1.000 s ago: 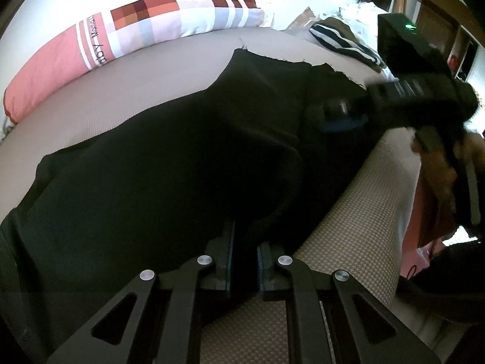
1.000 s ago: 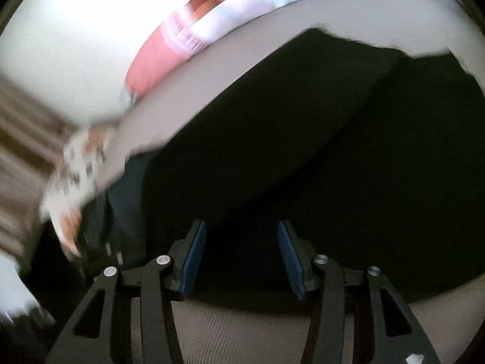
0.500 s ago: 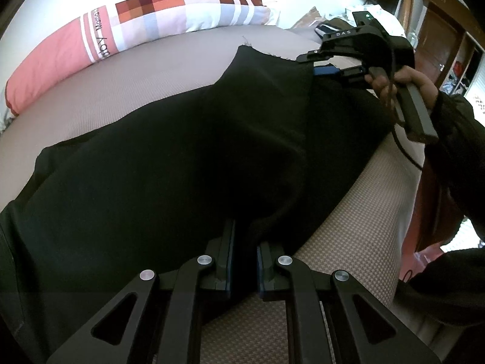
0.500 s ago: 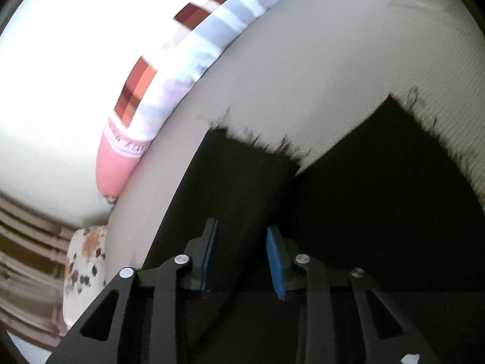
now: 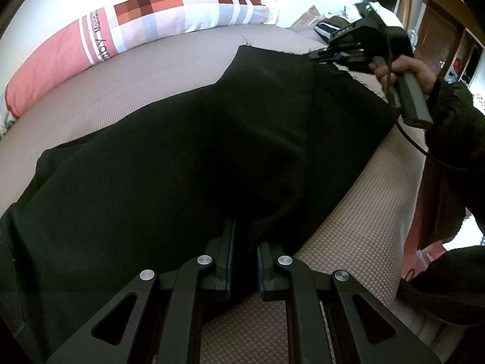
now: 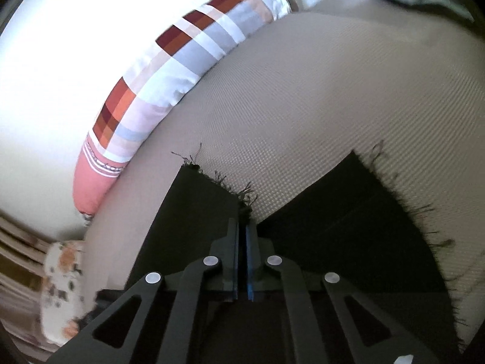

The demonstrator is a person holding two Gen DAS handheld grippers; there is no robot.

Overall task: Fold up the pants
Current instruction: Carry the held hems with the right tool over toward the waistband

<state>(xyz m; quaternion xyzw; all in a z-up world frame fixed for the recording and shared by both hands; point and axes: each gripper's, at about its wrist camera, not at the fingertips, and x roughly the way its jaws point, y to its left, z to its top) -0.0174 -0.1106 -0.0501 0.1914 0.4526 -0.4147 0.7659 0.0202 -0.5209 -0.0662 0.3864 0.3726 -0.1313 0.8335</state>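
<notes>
Black pants (image 5: 151,182) lie spread across a beige bed (image 5: 151,75). My left gripper (image 5: 245,242) is shut on a raised fold of the fabric near the bed's front edge. At the far end, a hand (image 5: 415,69) holds my right gripper (image 5: 324,56) at the leg hems. In the right wrist view the right gripper (image 6: 242,227) finishes closing, its blue pads pressed on the inner corner of the left leg's frayed hem (image 6: 212,182). The other leg's frayed hem (image 6: 394,200) lies flat to the right, apart from the pads.
A long checked pink-and-white pillow (image 5: 136,27) runs along the wall behind the bed. A striped garment (image 5: 326,28) lies past the hems. The bed's edge (image 5: 379,197) drops off on the right, with a dark sleeve (image 5: 454,127) and wooden furniture (image 5: 436,30) beyond. A spotted cushion (image 6: 60,288) sits at left.
The right gripper travelled along the pants to the leg hems and its jaws closed from wide apart onto the frayed hem corner. The left gripper kept still, shut on the fold.
</notes>
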